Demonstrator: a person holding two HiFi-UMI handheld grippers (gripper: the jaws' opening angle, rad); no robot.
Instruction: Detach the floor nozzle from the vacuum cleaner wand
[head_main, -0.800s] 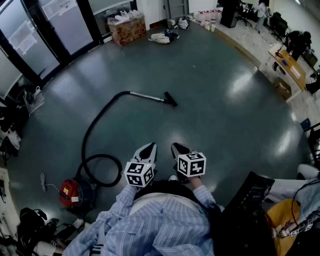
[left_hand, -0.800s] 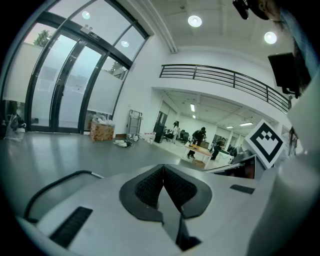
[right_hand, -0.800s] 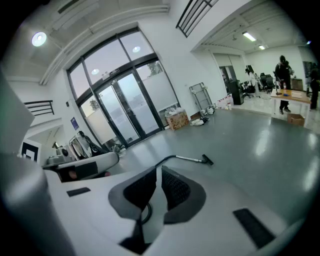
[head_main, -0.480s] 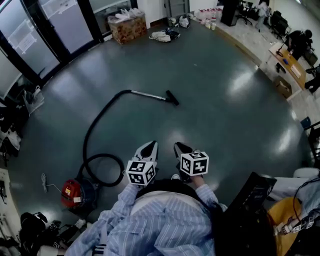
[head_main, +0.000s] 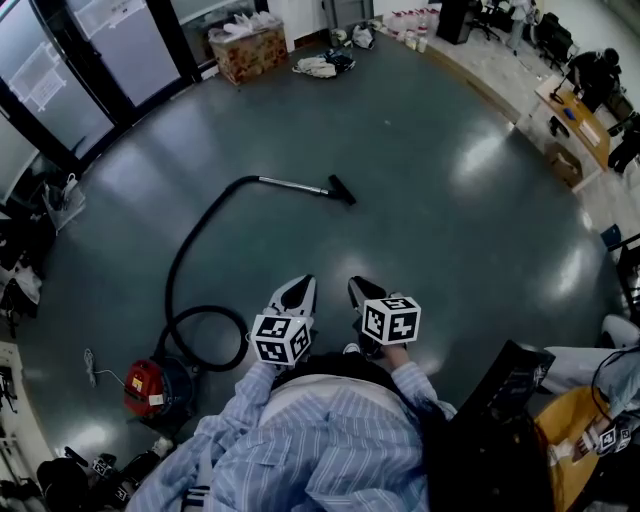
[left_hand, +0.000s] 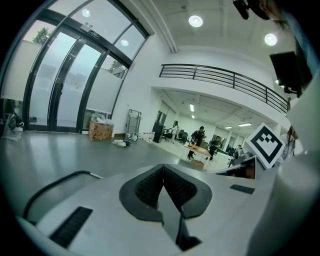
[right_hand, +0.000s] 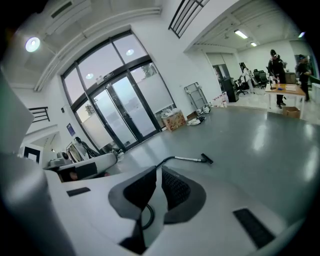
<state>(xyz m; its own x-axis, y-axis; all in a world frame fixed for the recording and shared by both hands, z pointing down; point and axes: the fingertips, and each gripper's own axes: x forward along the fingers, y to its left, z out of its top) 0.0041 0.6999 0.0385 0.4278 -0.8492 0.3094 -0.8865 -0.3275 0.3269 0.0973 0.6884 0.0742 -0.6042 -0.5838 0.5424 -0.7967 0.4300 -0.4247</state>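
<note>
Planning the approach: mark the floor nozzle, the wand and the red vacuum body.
floor nozzle (head_main: 342, 189): head view, middle of the black head.
wand (head_main: 295, 185): head view, midway along the metal tube.
red vacuum body (head_main: 143, 385): head view, top of the red shell.

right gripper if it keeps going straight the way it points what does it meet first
Probably bare floor: the right gripper, shut and empty, tilts down, and the wand and floor nozzle lie farther off, slightly right of its line. Depth is unclear.
</note>
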